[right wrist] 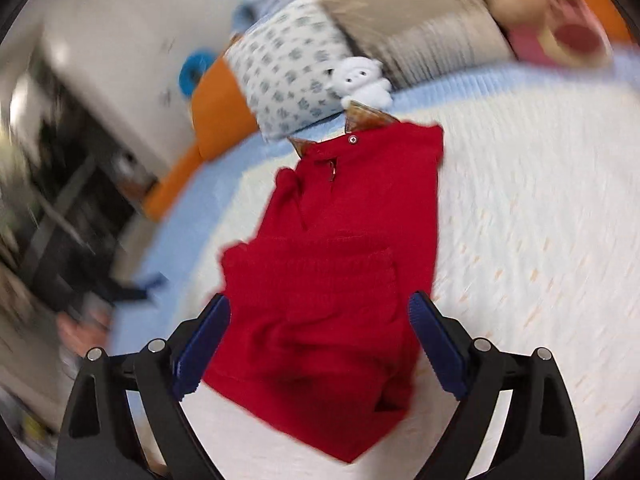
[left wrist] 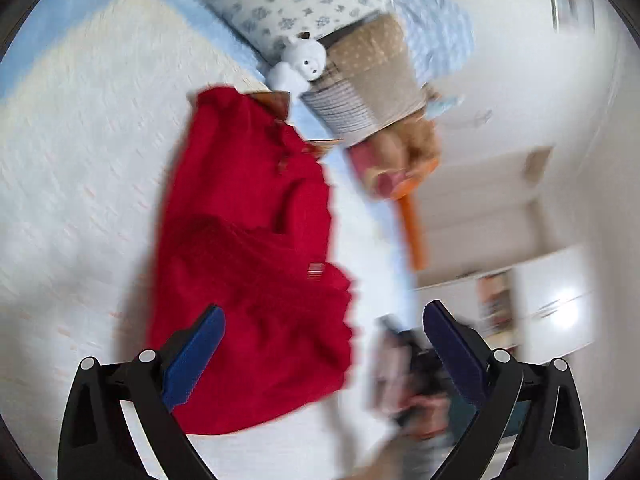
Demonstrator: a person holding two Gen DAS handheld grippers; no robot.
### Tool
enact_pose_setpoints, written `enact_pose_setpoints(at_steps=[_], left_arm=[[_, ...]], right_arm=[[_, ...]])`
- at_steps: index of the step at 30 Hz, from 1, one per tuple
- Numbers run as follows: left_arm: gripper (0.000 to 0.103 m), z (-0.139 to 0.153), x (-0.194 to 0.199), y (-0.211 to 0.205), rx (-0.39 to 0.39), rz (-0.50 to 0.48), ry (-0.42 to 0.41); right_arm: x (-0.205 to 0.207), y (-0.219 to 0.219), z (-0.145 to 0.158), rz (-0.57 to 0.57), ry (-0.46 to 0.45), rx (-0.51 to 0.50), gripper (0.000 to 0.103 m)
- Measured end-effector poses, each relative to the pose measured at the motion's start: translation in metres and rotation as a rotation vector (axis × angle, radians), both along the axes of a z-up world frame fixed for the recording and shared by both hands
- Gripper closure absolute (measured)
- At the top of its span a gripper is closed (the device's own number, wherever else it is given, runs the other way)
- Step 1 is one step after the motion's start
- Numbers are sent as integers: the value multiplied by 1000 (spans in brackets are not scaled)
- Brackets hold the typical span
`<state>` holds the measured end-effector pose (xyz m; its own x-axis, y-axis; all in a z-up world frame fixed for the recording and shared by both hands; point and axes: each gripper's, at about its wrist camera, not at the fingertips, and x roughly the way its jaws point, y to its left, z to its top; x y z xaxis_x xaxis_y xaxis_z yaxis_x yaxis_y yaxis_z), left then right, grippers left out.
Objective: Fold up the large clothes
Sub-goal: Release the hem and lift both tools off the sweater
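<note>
So the biggest thing here is the bed (right wrist: 540,208), covered with a cream textured bedspread (left wrist: 80,160) that has a light blue border around it. Lying on that bedspread is the red garment (right wrist: 340,280), folded into a narrow shape, with its patterned collar pointing toward the pillows and a small white button showing near the neck. Up at the head of the bed there's a white pillow with a grey-blue print (right wrist: 288,76), a beige cushion (left wrist: 372,76) next to it, and an orange stuffed toy (left wrist: 408,208), though that one's pretty blurry. A little white plush bear (right wrist: 364,80) sits just beside the collar. Left claw (left wrist: 324,344) is spread wide with nothing pinched, hovering over the garment's near edge. Right claw (right wrist: 320,340) is spread too, the red fabric showing between its blue pads (right wrist: 436,344) but not gripped.
</note>
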<state>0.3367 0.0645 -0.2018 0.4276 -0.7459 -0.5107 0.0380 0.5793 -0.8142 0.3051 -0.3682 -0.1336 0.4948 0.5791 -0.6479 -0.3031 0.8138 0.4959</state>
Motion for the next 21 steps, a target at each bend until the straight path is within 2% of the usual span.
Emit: enact_pose_setpoints(at_steps=[1,3,4,5,7,8,9,11,12,14,16,19,20,21], left_arm=[[3,4,4,-11,158,-3,-15],[3,-1,13,-30,400,-18,-36],[3,-7,16,-35,482,-27,-38],[3,-15,22,-42,551,-38,-32],[3,-41,31,-50,659,-64,-7],[3,-55,36,-54,673,-79,4],[3,-67,37,-51,670,-88,14],[4,-85,48,-55,615,-90,39],[4,-87,51,-54,587,-74,33],[9,-87,53,-53,544,-41,-7],[24,-75,55,-50,490,-11,-64],[24,-59,68,-46,484,74,-120],[24,-57,71,-45,487,85,-114],[25,-62,78,-47,492,84,-91]], right_arm=[[4,9,-3,14,-19,-80,15],[9,19,-14,33,-11,-167,20],[13,23,-22,47,4,-199,22],[19,29,-34,64,29,-231,28],[29,33,-52,87,63,-222,38],[35,32,-61,107,86,-154,52],[38,31,-66,97,99,-122,60],[43,25,-66,29,93,-86,77],[41,20,-58,-2,63,-69,80],[34,19,-36,-32,-51,-81,82],[28,28,-15,-5,-147,-153,82],[43,37,-15,15,-120,-167,82],[49,40,-21,12,-106,-190,77],[56,42,-29,8,-84,-223,68]])
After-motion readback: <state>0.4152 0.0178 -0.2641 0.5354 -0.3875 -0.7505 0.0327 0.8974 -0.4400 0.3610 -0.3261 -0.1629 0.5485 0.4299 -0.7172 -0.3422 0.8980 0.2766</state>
